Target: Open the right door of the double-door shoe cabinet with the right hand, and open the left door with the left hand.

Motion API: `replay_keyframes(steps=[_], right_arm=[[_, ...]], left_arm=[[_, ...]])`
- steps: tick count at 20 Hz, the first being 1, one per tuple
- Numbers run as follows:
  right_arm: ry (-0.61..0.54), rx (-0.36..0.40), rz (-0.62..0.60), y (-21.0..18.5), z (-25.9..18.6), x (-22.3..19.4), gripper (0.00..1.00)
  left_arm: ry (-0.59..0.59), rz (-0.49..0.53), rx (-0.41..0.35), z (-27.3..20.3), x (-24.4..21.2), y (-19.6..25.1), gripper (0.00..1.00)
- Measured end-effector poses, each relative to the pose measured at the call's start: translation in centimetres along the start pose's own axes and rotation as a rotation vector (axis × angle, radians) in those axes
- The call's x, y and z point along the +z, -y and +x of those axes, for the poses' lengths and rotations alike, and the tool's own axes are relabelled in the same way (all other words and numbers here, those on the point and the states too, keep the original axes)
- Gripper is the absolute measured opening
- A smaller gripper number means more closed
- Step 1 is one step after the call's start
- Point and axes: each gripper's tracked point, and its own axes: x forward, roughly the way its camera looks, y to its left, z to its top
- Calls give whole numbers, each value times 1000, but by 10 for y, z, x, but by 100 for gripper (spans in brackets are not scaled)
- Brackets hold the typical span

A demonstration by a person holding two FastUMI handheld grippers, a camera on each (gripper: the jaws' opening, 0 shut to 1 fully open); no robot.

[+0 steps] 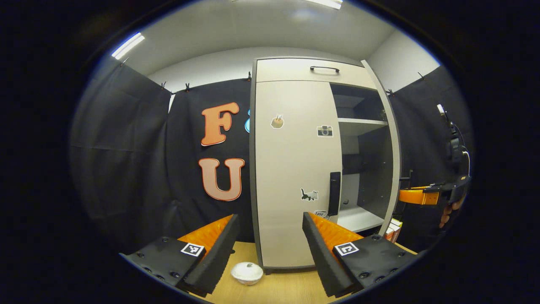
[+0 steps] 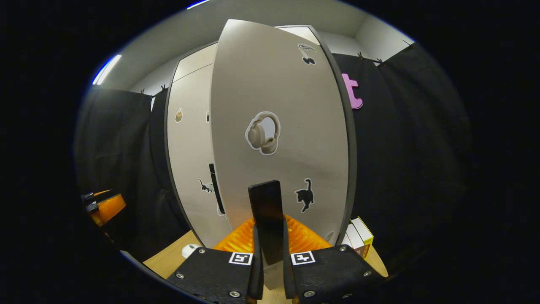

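The pale shoe cabinet [image 1: 295, 69] stands on a wooden table. Its left door [image 1: 291, 160] is closed, and the black left handle [image 1: 334, 193] sits at the door's right edge. My left gripper [image 1: 270, 249] is open, a short way in front of that door and apart from it. The right door [image 2: 291, 105] is swung open toward me, baring the shelves [image 1: 360, 122]. In the right gripper view my right gripper [image 2: 270, 232] is shut on the black right handle [image 2: 265, 196]. The right gripper [image 1: 424, 195] also appears beyond the open door's edge, held by a hand [image 1: 446, 214].
A small white lidded bowl [image 1: 247, 272] lies on the table [image 1: 287, 291] by the cabinet's front left corner. Boxes [image 2: 358, 237] stand against the cabinet's right side. Black cloth walls close in on both sides. The left gripper [image 2: 105, 207] shows at the far left.
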Motion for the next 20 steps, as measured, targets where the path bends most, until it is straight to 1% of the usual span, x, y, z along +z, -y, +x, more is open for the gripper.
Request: replay_keyframes(steps=[4,6,8,12,13,14,15,17,18,19,20], right_arm=[[1,-18,3,20,-18,1,18],[1,-24,-1,26,-23,2,18],[6,-30,-5,32,-26,3,18],[15,-60,-28,49,-34,4,17],[16,-61,-35,53,-36,5,18],[21,-61,-32,57,-37,5,19],[25,-62,-16,59,-39,6,16],[30,-67,-3,60,-38,5,15],[30,-77,-13,64,-38,4,14],[36,-96,-26,69,-38,5,14],[37,-117,-44,76,-40,6,12]], left_arm=[[-2,-10,-23,2,-1,21,96],[-8,-15,-36,5,-3,31,97],[-7,-13,-49,9,-2,40,96],[-1,-7,-70,14,-1,55,96],[-1,-13,-78,17,-2,60,98],[-4,-20,-86,21,-3,65,97],[-8,-26,-95,24,-5,70,97],[-16,-27,-108,31,-7,78,96],[-15,-25,-114,34,-7,82,95],[-14,-22,-122,37,-6,86,96],[-13,-20,-130,39,-6,91,96]])
